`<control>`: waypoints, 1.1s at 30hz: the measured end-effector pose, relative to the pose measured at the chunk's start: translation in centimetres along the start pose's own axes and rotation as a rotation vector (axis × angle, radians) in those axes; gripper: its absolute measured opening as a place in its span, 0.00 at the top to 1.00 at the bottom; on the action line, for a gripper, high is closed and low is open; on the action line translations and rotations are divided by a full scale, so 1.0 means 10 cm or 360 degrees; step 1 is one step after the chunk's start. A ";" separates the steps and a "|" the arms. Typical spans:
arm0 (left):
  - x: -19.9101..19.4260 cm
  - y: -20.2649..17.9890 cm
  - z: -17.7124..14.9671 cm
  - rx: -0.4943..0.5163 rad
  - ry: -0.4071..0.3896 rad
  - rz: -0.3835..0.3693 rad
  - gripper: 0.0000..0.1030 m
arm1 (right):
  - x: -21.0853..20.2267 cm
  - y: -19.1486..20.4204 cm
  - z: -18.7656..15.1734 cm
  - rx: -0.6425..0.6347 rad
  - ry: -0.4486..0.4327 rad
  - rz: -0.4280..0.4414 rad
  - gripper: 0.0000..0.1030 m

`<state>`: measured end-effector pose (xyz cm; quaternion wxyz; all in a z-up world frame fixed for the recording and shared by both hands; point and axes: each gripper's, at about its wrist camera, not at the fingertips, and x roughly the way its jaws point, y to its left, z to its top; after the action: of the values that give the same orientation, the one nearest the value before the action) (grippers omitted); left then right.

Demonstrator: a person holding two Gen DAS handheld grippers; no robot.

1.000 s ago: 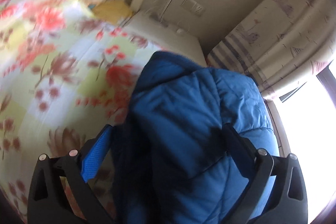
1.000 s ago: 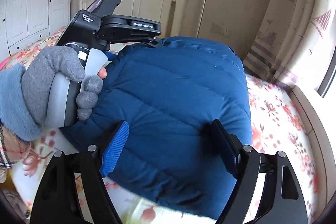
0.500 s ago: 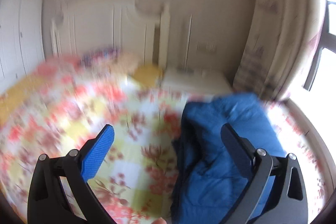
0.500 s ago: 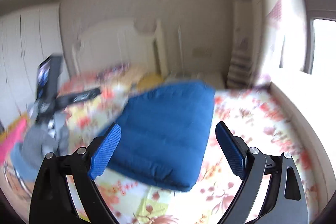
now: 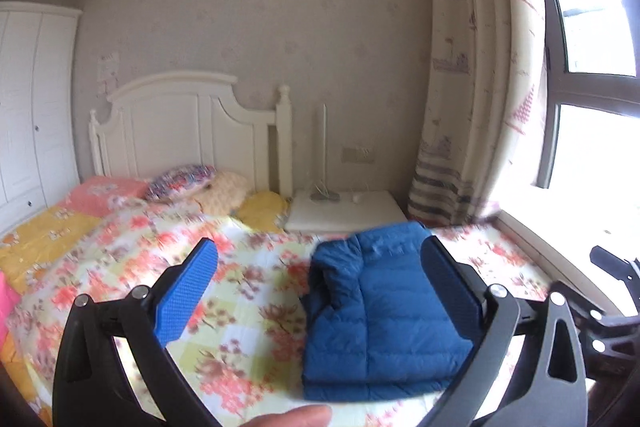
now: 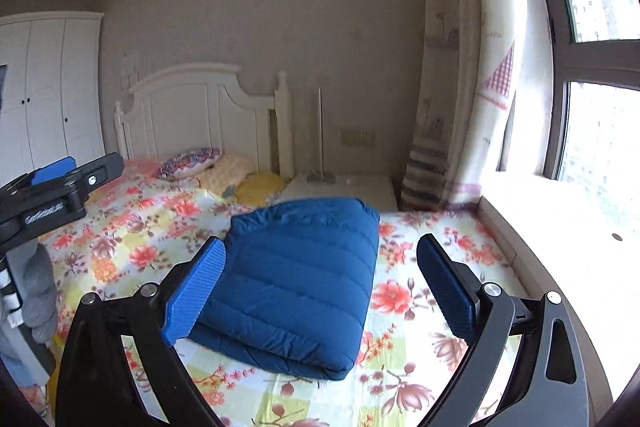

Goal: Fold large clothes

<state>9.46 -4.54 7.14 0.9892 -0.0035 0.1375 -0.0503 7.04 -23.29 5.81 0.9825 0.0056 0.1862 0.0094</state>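
Garment: the blue padded jacket (image 6: 298,283) lies as a squared, layered bundle on the floral bedspread (image 6: 404,359), ahead of both tongs and touching neither; its stacked edges face the cameras, so the folding looks finished or close to it.

Left tongs (image 5: 324,307): released, blades spread wide and empty. The jacket (image 5: 384,311) sits ahead and toward the right blade in this view, with bare bedspread (image 5: 244,311) showing between the blades. Held up and apart from the cloth, probably so the bundle is not dragged out of shape.

Right tongs (image 6: 320,291): released too, nothing between the blades; the bundle lies ahead and toward the left blade. A raised, level pose gives a clear look over the fold.

Other hand seen: in the right wrist view, the left tongs' body and the grey-gloved hand (image 6: 34,291) holding it appear far to the left of the jacket, well apart from it.

Placement reason: the jacket rests on the flat open part of the bed, on the window side short of the pillows (image 6: 192,159) and the white nightstand (image 6: 340,187), where the surface supports a neat stack.

Judgement: puffy filling may spring the top layer open; a light press along the upper panel could be called for if it lifts.

Uncertain: whether sleeves are tucked fully inside cannot be told.
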 end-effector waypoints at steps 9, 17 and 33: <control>0.11 -0.14 -0.23 0.0064 0.0055 0.0025 0.02 | 0.12 0.00 -0.10 0.0000 0.0097 -0.0029 0.10; 0.13 -0.11 -0.29 0.0054 0.0085 0.0032 0.02 | 0.12 0.07 -0.12 -0.0019 0.0110 -0.0016 0.10; 0.20 -0.07 -0.43 0.0054 0.0141 0.0039 0.02 | 0.14 0.16 -0.15 -0.0049 0.0130 -0.0010 0.10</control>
<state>10.10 -5.40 2.53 0.9826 0.0170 0.1803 -0.0407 7.75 -21.70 3.94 0.9740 -0.0105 0.2261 0.0093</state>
